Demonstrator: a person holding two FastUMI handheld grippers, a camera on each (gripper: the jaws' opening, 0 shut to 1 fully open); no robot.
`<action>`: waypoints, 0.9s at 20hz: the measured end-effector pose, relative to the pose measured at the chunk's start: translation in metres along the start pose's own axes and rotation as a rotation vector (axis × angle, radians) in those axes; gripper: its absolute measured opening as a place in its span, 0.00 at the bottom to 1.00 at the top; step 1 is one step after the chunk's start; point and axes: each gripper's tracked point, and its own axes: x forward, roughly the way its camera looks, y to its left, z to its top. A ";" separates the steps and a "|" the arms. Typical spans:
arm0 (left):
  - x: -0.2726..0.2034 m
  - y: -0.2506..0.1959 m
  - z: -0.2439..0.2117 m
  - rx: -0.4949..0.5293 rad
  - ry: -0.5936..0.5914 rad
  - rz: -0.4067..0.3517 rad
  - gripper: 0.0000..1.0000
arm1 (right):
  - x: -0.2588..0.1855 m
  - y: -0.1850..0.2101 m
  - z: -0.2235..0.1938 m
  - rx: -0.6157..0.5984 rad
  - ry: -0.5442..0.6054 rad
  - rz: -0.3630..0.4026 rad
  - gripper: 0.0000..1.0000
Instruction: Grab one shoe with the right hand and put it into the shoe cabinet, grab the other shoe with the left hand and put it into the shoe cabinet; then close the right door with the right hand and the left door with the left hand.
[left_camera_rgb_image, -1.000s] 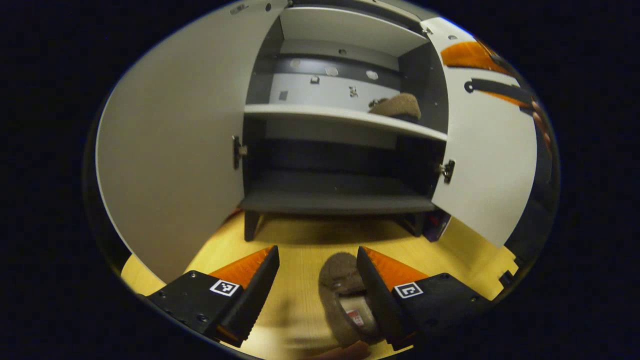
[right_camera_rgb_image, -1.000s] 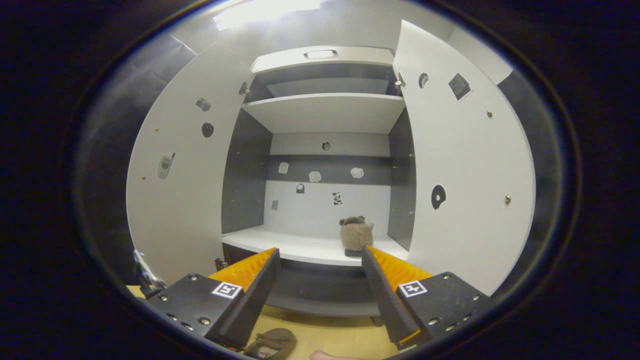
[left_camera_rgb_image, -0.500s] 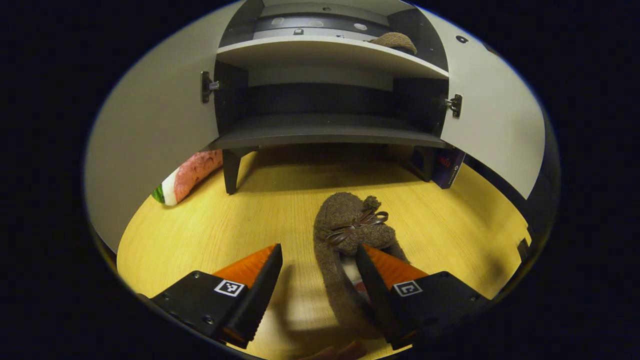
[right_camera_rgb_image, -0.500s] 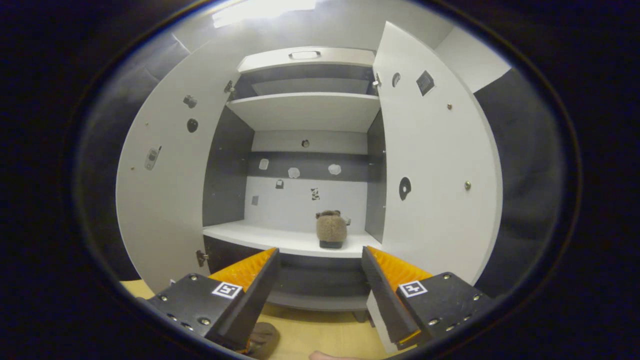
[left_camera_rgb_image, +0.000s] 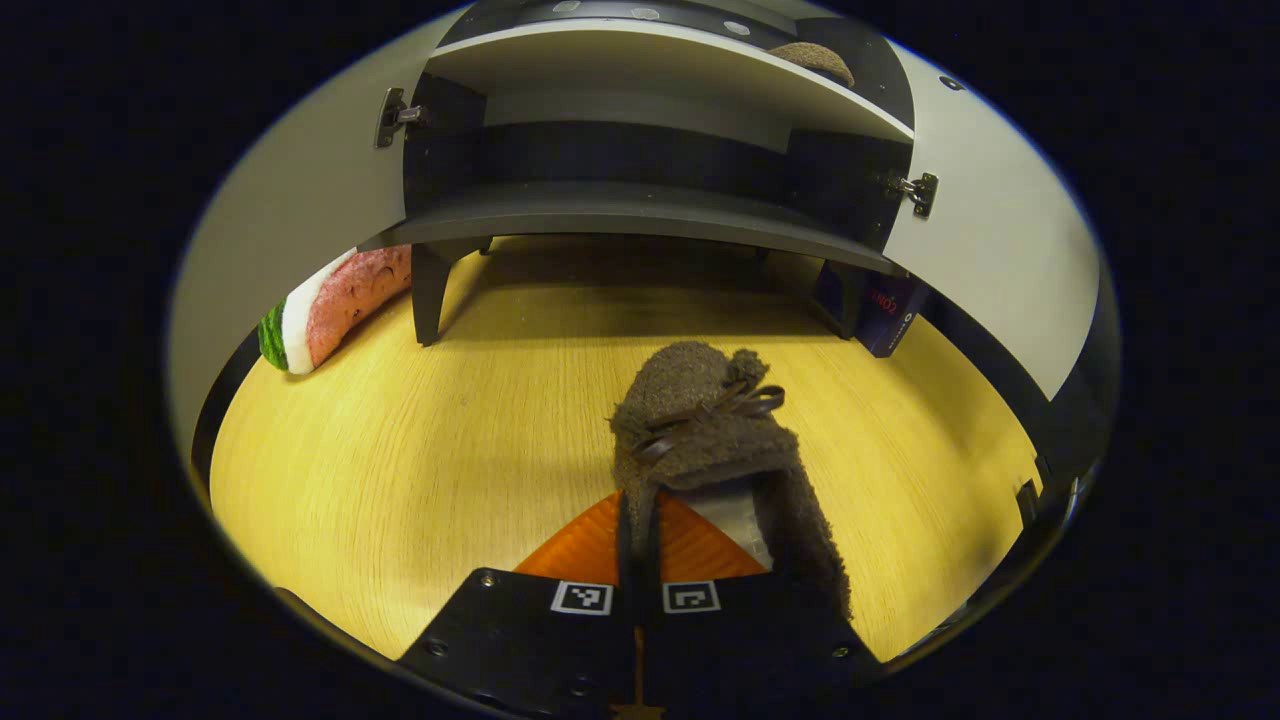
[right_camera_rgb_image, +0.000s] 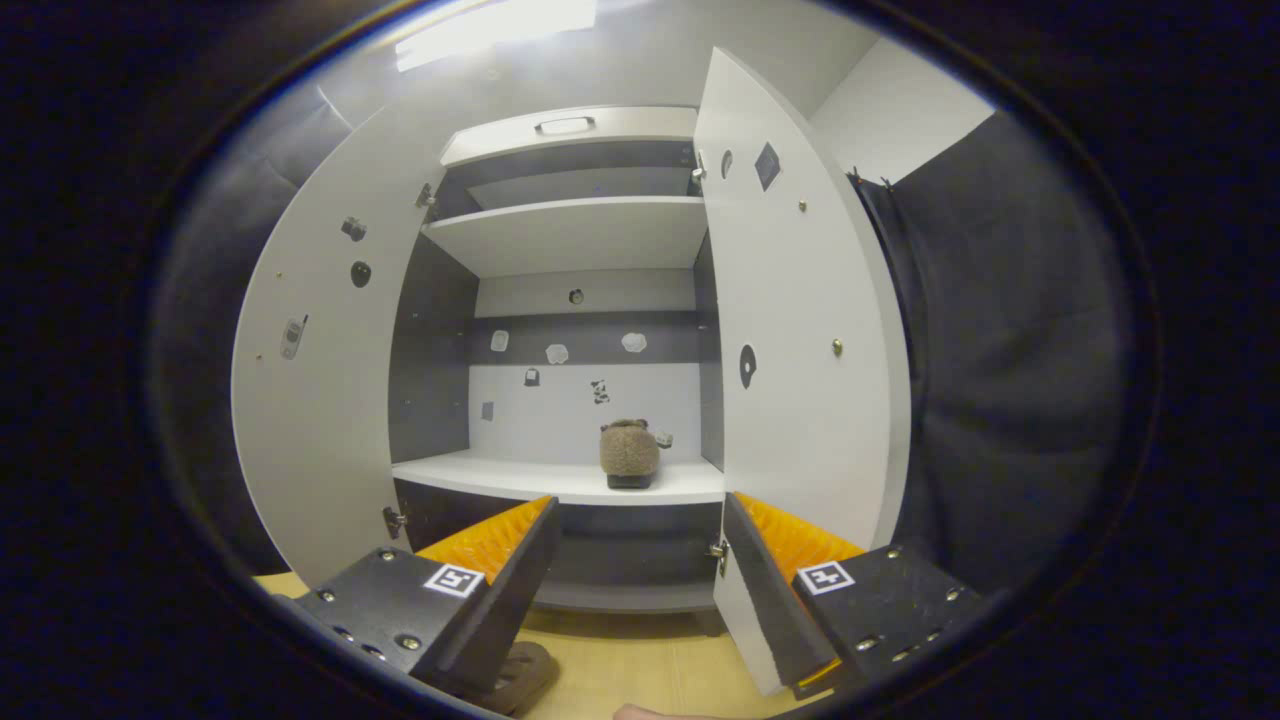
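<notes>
A brown fuzzy slipper with a bow (left_camera_rgb_image: 700, 420) lies on the wooden floor in the left gripper view, toe toward the cabinet. My left gripper (left_camera_rgb_image: 637, 505) is shut on its left side wall near the opening. The other slipper (right_camera_rgb_image: 630, 455) stands on the white middle shelf (right_camera_rgb_image: 520, 478) of the shoe cabinet, toward the right; its top also peeks over the shelf as the shelved slipper (left_camera_rgb_image: 815, 60). My right gripper (right_camera_rgb_image: 640, 505) hangs open in front of the cabinet with nothing between its fingers. Both the left door (right_camera_rgb_image: 320, 400) and the right door (right_camera_rgb_image: 800, 330) stand open.
A watermelon-slice plush (left_camera_rgb_image: 320, 310) lies on the floor behind the left door. A dark blue box (left_camera_rgb_image: 885, 315) stands by the cabinet's right leg. The cabinet's dark bottom shelf (left_camera_rgb_image: 620, 205) sits low above the floor (left_camera_rgb_image: 400, 450). The floor slipper's heel (right_camera_rgb_image: 525, 675) shows under my right gripper.
My left gripper has gone from open beside the floor slipper to shut on its side wall. The right gripper view has swung rightward, still open; the shelved slipper has not moved.
</notes>
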 end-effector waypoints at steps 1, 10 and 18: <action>-0.004 0.001 0.000 0.010 0.012 0.008 0.02 | 0.000 -0.003 0.002 -0.001 0.001 -0.004 0.98; -0.085 0.004 0.107 0.047 -0.289 0.046 0.01 | -0.001 -0.005 0.026 -0.026 0.011 0.032 0.98; -0.160 0.009 0.221 0.061 -0.558 0.060 0.01 | -0.006 -0.007 0.047 -0.062 -0.008 0.038 0.98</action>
